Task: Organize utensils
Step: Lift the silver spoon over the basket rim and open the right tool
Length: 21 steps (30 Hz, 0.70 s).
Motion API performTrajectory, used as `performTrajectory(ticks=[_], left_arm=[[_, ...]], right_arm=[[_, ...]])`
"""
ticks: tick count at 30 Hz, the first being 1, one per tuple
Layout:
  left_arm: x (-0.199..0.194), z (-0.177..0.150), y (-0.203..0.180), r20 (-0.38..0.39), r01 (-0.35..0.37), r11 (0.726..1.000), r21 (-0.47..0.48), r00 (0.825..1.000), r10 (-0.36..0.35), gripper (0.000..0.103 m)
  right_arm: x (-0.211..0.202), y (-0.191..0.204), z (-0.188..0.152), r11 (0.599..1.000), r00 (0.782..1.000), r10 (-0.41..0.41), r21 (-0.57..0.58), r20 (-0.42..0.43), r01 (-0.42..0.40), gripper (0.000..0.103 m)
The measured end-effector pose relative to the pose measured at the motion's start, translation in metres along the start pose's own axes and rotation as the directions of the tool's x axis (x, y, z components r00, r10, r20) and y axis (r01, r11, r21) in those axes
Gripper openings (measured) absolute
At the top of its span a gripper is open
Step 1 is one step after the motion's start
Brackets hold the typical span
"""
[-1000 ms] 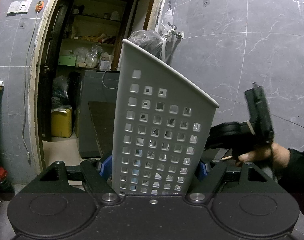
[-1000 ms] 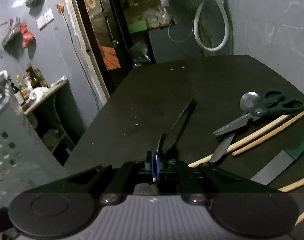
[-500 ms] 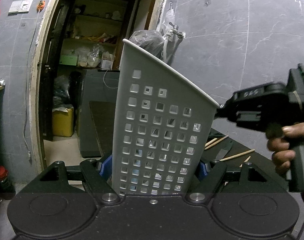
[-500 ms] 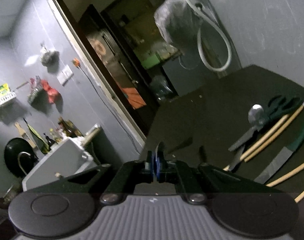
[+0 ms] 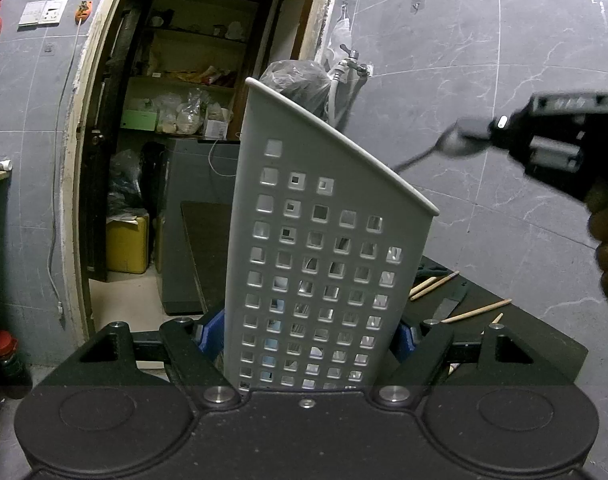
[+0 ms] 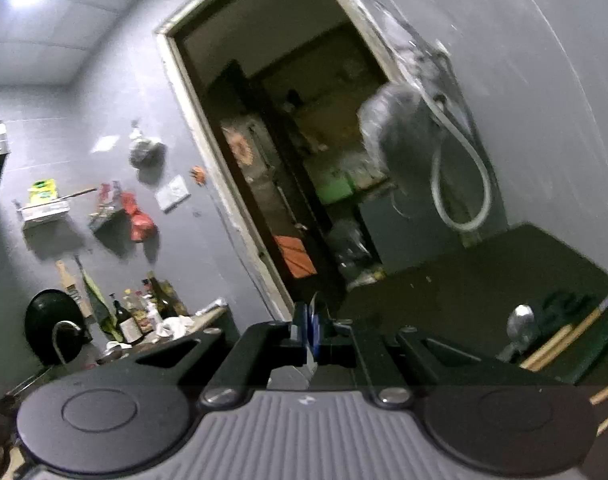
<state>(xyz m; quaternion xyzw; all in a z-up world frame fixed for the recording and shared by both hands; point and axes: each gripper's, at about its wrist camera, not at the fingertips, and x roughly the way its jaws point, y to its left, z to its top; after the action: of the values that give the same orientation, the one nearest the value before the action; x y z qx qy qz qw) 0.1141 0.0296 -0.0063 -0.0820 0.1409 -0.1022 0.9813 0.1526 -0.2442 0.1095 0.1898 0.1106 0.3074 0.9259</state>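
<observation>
- At left, the left hand-held gripper (image 5: 310, 344) clamps the base of a white perforated utensil holder (image 5: 324, 248), its blue pads pressed to both side walls, and holds it upright above the near end of the dark worktop (image 5: 536, 344).
- Through the holder's square holes, pale shapes show low down; whether these are utensils already dropped in cannot be told.
- In the centre, above the holder's slanted rim, a thin dark utensil (image 5: 432, 154) sticks out of the right hand-held gripper (image 5: 470, 130), blurred, its tip aimed down towards the opening but well short of it. It is too blurred to name.
- The right wrist view shows that gripper (image 6: 311, 322) clenched tight on the thin metal piece, edge-on between the blue pads.
- At right, work is left on the worktop: several wooden chopsticks (image 5: 476, 310), a green-handled knife (image 5: 450, 304), a metal spoon (image 6: 522, 320) and dark-handled scissors (image 6: 560, 302) lie loose and near one another.
- Judged from this, sorting is part-way at best: one piece is on its way to the holder, and at least half a dozen are not yet collected.
</observation>
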Motion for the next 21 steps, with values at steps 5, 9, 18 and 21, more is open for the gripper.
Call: performTrajectory(ticks=[5, 9, 18, 21], left_arm=[[0.0, 0.0, 0.0, 0.0, 0.001, 1.0, 0.0, 1.0, -0.001, 0.079], [0.0, 0.0, 0.0, 0.0, 0.0, 1.0, 0.0, 1.0, 0.0, 0.079], [0.0, 0.0, 0.0, 0.0, 0.001, 1.0, 0.0, 1.0, -0.001, 0.079], [0.0, 0.0, 0.0, 0.0, 0.0, 1.0, 0.0, 1.0, 0.0, 0.079]], right_arm=[[-0.019, 0.028, 0.012, 0.995, 0.997, 0.069, -0.074, 0.046, -0.065, 0.003], [-0.031, 0.049, 0.02, 0.985, 0.987, 0.144, -0.11, 0.065, -0.136, 0.003], [-0.036, 0.078, 0.022, 0.947, 0.956, 0.292, -0.131, -0.02, -0.293, 0.004], [-0.036, 0.079, 0.021, 0.942, 0.948, 0.312, -0.109, -0.065, -0.317, 0.004]])
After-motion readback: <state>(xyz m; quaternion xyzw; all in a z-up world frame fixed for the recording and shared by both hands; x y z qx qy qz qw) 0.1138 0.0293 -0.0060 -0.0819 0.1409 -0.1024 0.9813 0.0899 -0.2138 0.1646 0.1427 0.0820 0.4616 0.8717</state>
